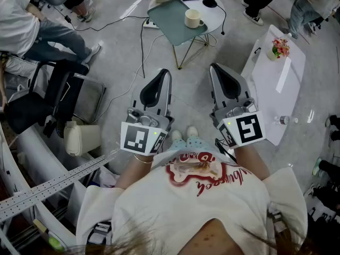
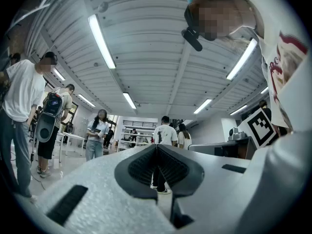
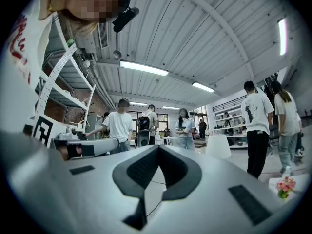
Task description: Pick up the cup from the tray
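Note:
A cream cup (image 1: 193, 18) stands on the right side of a teal tray (image 1: 169, 16), which lies on a small round white table (image 1: 214, 15) far ahead in the head view. My left gripper (image 1: 166, 73) and right gripper (image 1: 213, 67) are held close to the body, side by side, well short of that table. Both are shut with nothing between the jaws. In the left gripper view the left gripper's (image 2: 156, 146) jaws meet at the tips, and so do the right gripper's (image 3: 157, 147) in the right gripper view. Both gripper views face the room and ceiling, with no cup in them.
A long white table (image 1: 276, 84) at the right carries a flower pot (image 1: 279, 48) and a bottle (image 1: 283, 120). A black cable (image 1: 142, 47) runs over the floor toward the round table. A black chair (image 1: 56, 92) and a seated person (image 1: 24, 28) are at the left. Several people stand around the room.

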The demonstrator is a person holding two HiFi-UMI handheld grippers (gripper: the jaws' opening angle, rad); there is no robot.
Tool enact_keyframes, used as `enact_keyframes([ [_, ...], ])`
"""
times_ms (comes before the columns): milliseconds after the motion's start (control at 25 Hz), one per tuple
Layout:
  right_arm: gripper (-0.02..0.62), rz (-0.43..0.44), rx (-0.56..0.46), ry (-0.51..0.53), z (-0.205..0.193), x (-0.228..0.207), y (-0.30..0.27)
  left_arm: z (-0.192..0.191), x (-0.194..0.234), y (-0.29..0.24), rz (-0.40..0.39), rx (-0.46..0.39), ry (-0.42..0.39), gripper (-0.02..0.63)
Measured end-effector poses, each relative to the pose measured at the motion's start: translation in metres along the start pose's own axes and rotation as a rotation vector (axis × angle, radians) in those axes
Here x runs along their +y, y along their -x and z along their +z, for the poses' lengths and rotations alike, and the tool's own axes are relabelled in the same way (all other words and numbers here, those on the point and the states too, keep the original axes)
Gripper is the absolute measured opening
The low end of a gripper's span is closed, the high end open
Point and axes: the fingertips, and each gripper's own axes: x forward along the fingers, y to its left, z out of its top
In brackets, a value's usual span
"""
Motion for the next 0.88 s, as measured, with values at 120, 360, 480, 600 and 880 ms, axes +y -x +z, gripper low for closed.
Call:
enact_keyframes([
  [120,0.025,-0.003,0.0,-0.001,0.0,0.001,0.001,0.001,0.0,0.002,-0.002,0.0,0.0,0.015],
  [360,0.025,-0.005,-0.001,-0.006,0.0,-0.003,0.003,0.002,-0.005,-0.002,-0.009,-0.004,-0.003,0.015],
  [480,0.025,-0.003,-0.001,-0.003,0.0,-0.005,0.003,0.002,-0.006,-0.006,-0.01,-0.003,-0.006,0.015],
  [600,0.025,-0.005,-0.012,-0.005,0.001,-0.011,0.004,0.0,-0.006,-0.009,-0.003,-0.001,-0.01,0.015],
  [880,0.026,-0.008,-0.039,-0.019,0.003,-0.039,0.001,-0.001,0.001,-0.017,0.046,-0.003,-0.036,0.015],
])
